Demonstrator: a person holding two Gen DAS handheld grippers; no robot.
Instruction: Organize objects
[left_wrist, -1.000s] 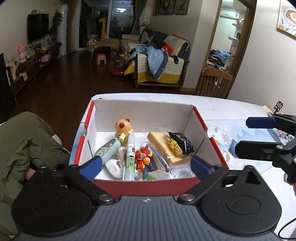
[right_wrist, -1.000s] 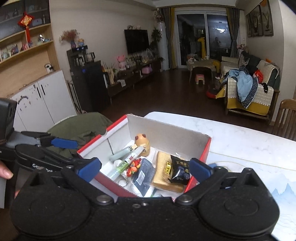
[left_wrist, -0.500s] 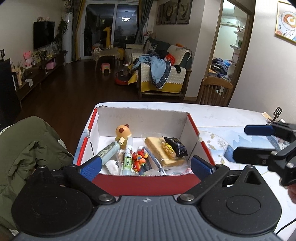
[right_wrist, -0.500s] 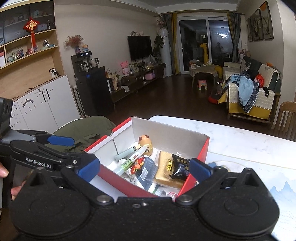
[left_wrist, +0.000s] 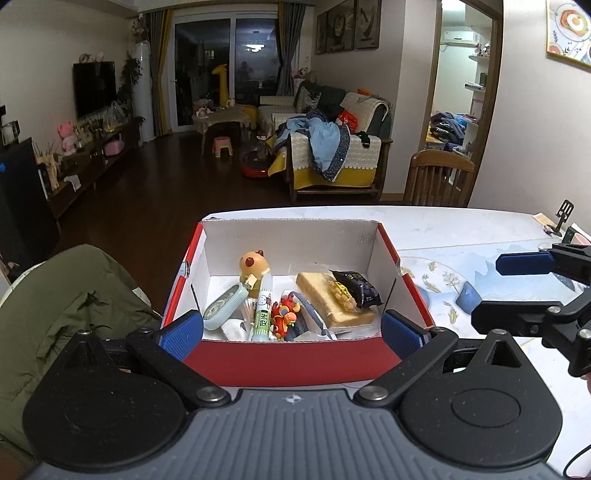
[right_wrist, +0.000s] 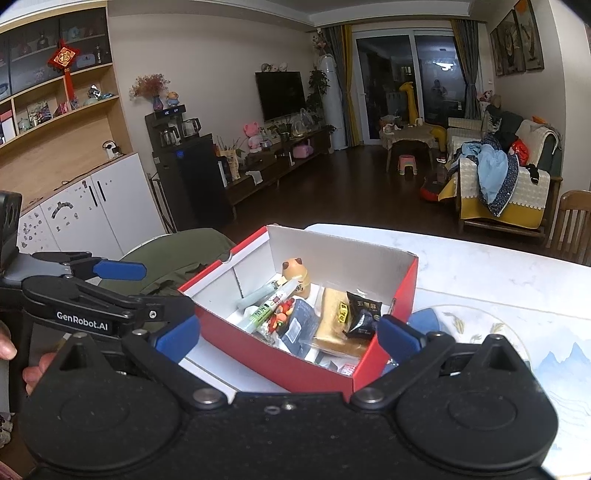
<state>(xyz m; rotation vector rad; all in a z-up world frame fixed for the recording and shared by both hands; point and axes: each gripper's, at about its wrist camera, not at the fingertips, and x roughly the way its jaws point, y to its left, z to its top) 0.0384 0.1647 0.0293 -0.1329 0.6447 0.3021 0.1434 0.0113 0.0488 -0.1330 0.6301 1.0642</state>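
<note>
Left wrist view, filled red box (left_wrist: 291, 360), both tools (left_wrist: 291, 330) (right_wrist: 288, 338) open

This is a home, an open living and dining room at night. A wall-mounted television (right_wrist: 280, 94) hangs above a low media console (right_wrist: 280, 155) crowded with soft toys, a sofa (left_wrist: 332, 155) is heaped with clothes, and a small pink stool (left_wrist: 222, 145) stands near a giraffe toy (left_wrist: 221, 85). Wooden dining chairs (left_wrist: 439, 181) flank a white marble-look table (left_wrist: 461, 225); the room past the doorway (left_wrist: 461, 110) is probably a bedroom.

Dim indoor light, fisheye-bowed edges
</note>
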